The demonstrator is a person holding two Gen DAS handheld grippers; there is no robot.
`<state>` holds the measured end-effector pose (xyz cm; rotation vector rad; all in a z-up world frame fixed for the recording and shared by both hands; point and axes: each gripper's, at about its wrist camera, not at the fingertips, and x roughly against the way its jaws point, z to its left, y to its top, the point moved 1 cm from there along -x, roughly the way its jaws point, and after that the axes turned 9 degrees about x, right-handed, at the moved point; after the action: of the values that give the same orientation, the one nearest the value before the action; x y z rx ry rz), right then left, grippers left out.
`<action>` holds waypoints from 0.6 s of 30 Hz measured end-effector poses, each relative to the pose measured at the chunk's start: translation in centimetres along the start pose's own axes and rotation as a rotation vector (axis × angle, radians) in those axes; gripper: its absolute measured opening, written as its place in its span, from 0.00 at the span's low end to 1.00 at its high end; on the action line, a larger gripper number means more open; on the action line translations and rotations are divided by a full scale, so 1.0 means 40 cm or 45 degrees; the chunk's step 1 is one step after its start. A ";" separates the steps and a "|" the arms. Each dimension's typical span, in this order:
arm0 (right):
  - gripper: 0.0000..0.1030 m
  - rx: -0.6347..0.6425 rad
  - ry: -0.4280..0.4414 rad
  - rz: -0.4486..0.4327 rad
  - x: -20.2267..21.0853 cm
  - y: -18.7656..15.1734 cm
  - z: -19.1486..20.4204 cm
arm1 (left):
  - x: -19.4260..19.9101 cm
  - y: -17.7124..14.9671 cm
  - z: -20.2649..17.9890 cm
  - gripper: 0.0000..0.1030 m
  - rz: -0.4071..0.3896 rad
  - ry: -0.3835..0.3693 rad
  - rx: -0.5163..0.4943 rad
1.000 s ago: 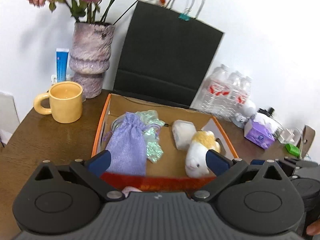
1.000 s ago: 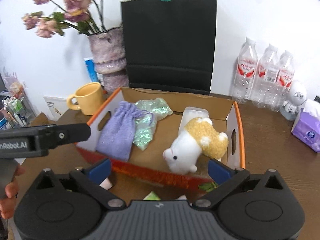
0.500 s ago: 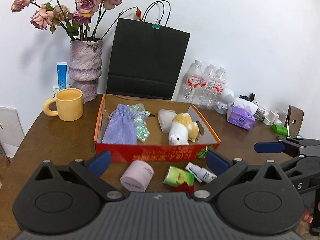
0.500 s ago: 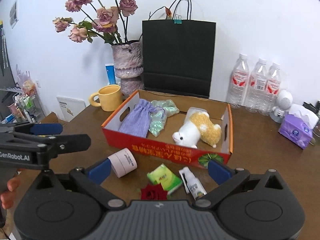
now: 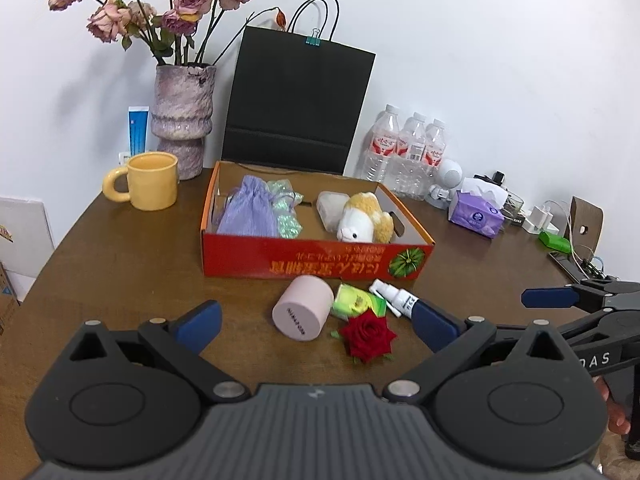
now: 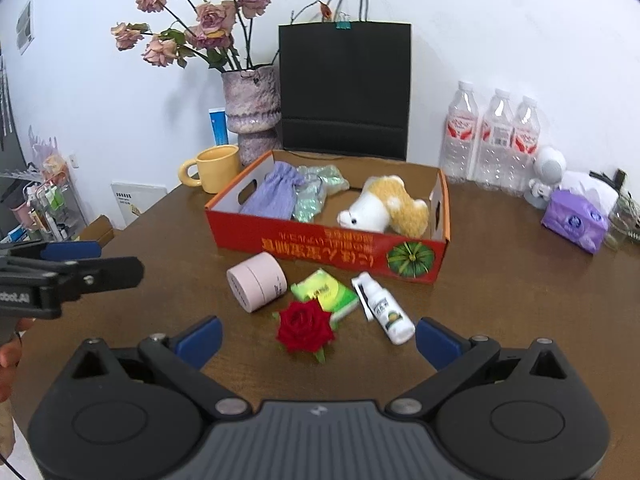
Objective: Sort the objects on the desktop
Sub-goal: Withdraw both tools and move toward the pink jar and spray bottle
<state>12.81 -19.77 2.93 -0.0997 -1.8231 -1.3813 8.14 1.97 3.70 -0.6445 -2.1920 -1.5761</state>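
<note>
A red cardboard box [image 5: 316, 264] [image 6: 332, 246] stands mid-table holding a purple pouch [image 5: 250, 212], a glittery green bag [image 5: 285, 208], a pale packet [image 5: 332, 208] and a white-and-yellow plush [image 5: 362, 222] [image 6: 380, 210]. In front of it lie a pink jar [image 5: 302, 314] [image 6: 257, 287] on its side, a green packet [image 5: 356, 302] [image 6: 326, 294], a white spray bottle [image 5: 394, 302] [image 6: 382, 310] and a red rose [image 5: 368, 334] [image 6: 305, 327]. My left gripper [image 5: 316, 326] and right gripper [image 6: 318, 338] both hover open near the table's front, empty.
Behind the box stand a yellow mug [image 5: 146, 180], a vase of dried roses [image 5: 182, 120], a black paper bag [image 5: 296, 104] and three water bottles [image 5: 408, 152]. A purple tissue pack [image 5: 476, 216] and chargers sit right. The table's left side is bare wood.
Both grippers have drawn back from over the box toward the table's front. The jar, packet, spray bottle and rose have come into view before the box.
</note>
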 end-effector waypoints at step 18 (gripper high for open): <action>1.00 -0.067 -0.029 -0.054 -0.009 -0.099 -0.016 | -0.008 -0.064 -0.026 1.00 -0.042 0.030 -0.047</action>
<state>11.40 -21.72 -0.29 -0.1052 -1.8177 -1.4640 7.00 0.23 1.83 -0.6006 -2.1715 -1.6361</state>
